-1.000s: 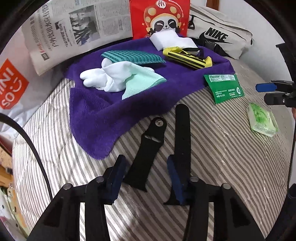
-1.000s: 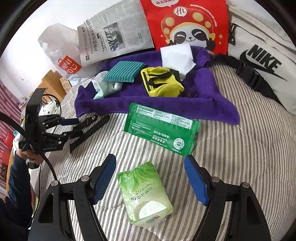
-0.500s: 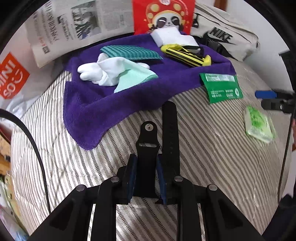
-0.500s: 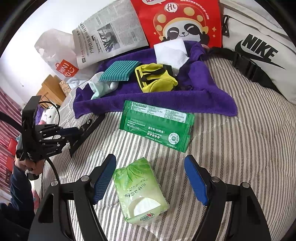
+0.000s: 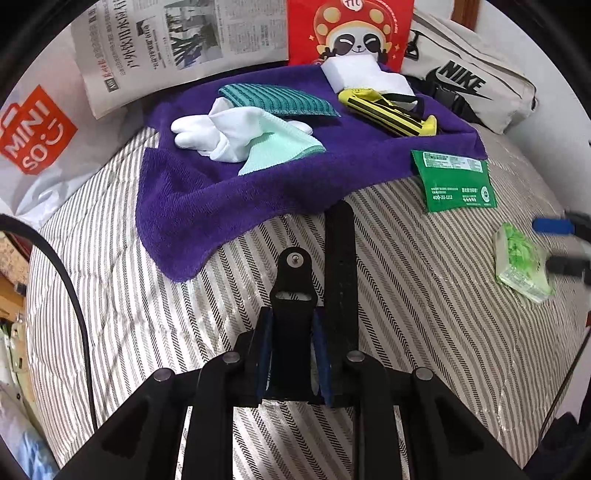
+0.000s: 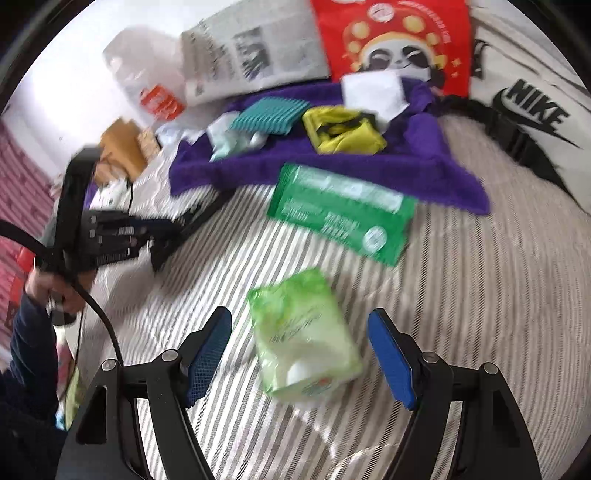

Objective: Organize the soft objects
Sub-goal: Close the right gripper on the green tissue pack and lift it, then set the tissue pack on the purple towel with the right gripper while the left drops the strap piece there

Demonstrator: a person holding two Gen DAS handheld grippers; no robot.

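Observation:
My left gripper (image 5: 291, 347) is shut on the short piece of a black strap (image 5: 291, 291) that lies on the striped bed; the long piece (image 5: 341, 266) lies beside it on the right. My right gripper (image 6: 301, 356) is open, its pads on either side of a light green tissue pack (image 6: 304, 339), not touching it. A purple towel (image 5: 207, 206) holds white socks (image 5: 214, 133), a mint cloth (image 5: 273, 151), a teal striped cloth (image 5: 277, 101), a yellow pouch (image 5: 391, 116) and a white sponge (image 5: 364, 74).
A dark green wipes packet (image 5: 456, 181) lies at the towel's right edge. A newspaper (image 5: 177, 44), a red panda bag (image 5: 351, 29), a Nike bag (image 5: 469, 88) and a Miniso bag (image 5: 33, 136) ring the far side. The striped bedcover (image 5: 424, 332) fills the foreground.
My left gripper moved forward and shut on the short strap piece. My right gripper moved closer over the tissue pack, still open; its view is blurred by motion.

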